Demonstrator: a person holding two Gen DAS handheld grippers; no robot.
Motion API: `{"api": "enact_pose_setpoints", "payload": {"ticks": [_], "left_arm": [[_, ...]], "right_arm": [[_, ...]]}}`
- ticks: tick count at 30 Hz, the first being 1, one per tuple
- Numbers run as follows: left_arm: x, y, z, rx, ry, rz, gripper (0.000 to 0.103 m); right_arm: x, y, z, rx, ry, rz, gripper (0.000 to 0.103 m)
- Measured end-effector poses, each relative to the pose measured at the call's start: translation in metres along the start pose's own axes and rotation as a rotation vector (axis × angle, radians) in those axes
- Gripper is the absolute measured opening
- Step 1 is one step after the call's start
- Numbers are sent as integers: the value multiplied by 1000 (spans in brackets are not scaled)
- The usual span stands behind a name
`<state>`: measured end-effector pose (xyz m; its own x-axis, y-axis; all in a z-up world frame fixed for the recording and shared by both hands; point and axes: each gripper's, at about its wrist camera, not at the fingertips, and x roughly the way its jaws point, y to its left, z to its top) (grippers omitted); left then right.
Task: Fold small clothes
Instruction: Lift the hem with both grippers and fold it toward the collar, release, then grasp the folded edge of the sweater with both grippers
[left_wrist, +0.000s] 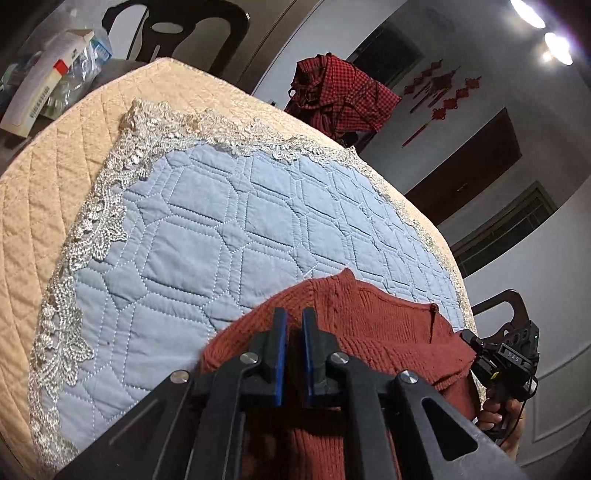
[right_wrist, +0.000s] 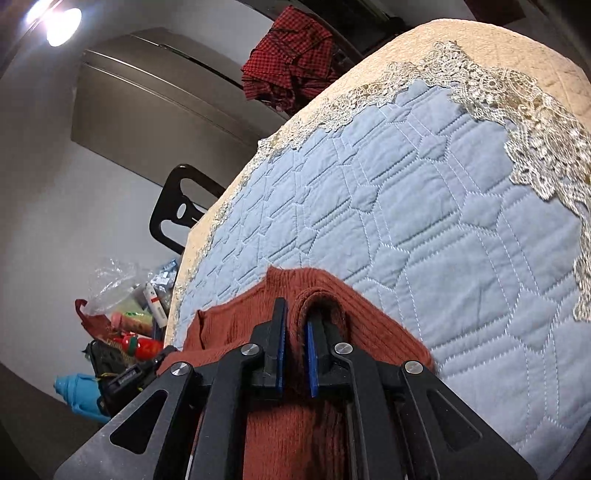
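Note:
A rust-red knitted garment (left_wrist: 384, 325) lies at the near edge of a light blue quilted mat (left_wrist: 229, 236). My left gripper (left_wrist: 294, 317) is shut on the garment's edge, with knit pinched between its blue pads. In the right wrist view the same garment (right_wrist: 369, 332) bunches around my right gripper (right_wrist: 294, 314), which is shut on a fold of it; the knit wraps over the right finger. The right gripper's body (left_wrist: 509, 362) shows at the far right of the left wrist view, held by a hand.
The mat has a lace border (left_wrist: 92, 236) and lies on a beige quilted table cover (left_wrist: 44, 177). A red checked cloth (left_wrist: 340, 96) hangs behind the table. Dark chairs (left_wrist: 177, 29) stand around it. Boxes and bags (left_wrist: 55, 74) sit at one side, and bottles and clutter (right_wrist: 125, 325) too.

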<state>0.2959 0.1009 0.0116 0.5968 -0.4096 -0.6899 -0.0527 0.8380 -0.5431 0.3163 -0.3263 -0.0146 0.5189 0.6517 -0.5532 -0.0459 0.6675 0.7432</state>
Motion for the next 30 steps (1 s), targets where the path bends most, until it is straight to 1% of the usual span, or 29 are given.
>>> {"api": "enact_pose_setpoints", "payload": {"ticks": [1, 3, 5, 7, 8, 9, 10, 14, 16, 18, 20, 21, 23, 25, 26, 28, 29, 30], "left_arm": [[0, 2, 1, -7, -2, 9, 16], [0, 6, 3, -20, -12, 22, 25], [-2, 9, 3, -30, -21, 23, 26], [-5, 8, 2, -20, -34, 31, 26], [-6, 7, 2, -11, -39, 36, 26], [-8, 5, 1, -2, -43, 39, 26], [-9, 3, 0, 7, -46, 42, 26], [-17, -10, -3, 61, -69, 64, 26], [-22, -18, -6, 93, -80, 69, 26], [-29, -26, -11, 132, -87, 57, 27], [-34, -34, -21, 169, -84, 46, 31], [-36, -38, -27, 187, -77, 34, 32], [-39, -44, -40, 221, -53, 16, 32], [-39, -48, -53, 262, -28, 7, 32], [-38, -51, -59, 285, -15, 12, 32], [-31, -55, -67, 325, 10, 60, 32], [-26, -54, -67, 333, 19, 86, 32], [-22, -53, -67, 340, 24, 96, 32]], "right_arm": [[1, -1, 2, 5, 3, 0, 11], [3, -5, 4, 21, 14, 4, 16], [3, -7, 6, 31, 9, 15, 18], [0, -7, 7, 35, -3, 37, 25], [-2, -8, 8, 39, -15, 52, 38], [-5, -8, 8, 44, -34, 64, 49], [-9, -8, 10, 50, -59, 72, 50], [-24, -10, 13, 59, -122, 96, 50], [-36, -5, 10, 23, -148, 103, 50], [-43, 2, 5, -24, -149, 83, 50], [-49, 13, -7, -86, -126, 50, 49], [-51, 17, -14, -117, -113, 33, 41], [-51, 27, -32, -181, -73, -3, 35], [-48, 29, -46, -212, -29, -25, 32], [-45, 30, -53, -238, -7, -48, 30], [-34, 27, -58, -258, 24, -99, 30], [-30, 24, -58, -254, 34, -112, 28], [-28, 21, -57, -259, 30, -118, 24]]}}
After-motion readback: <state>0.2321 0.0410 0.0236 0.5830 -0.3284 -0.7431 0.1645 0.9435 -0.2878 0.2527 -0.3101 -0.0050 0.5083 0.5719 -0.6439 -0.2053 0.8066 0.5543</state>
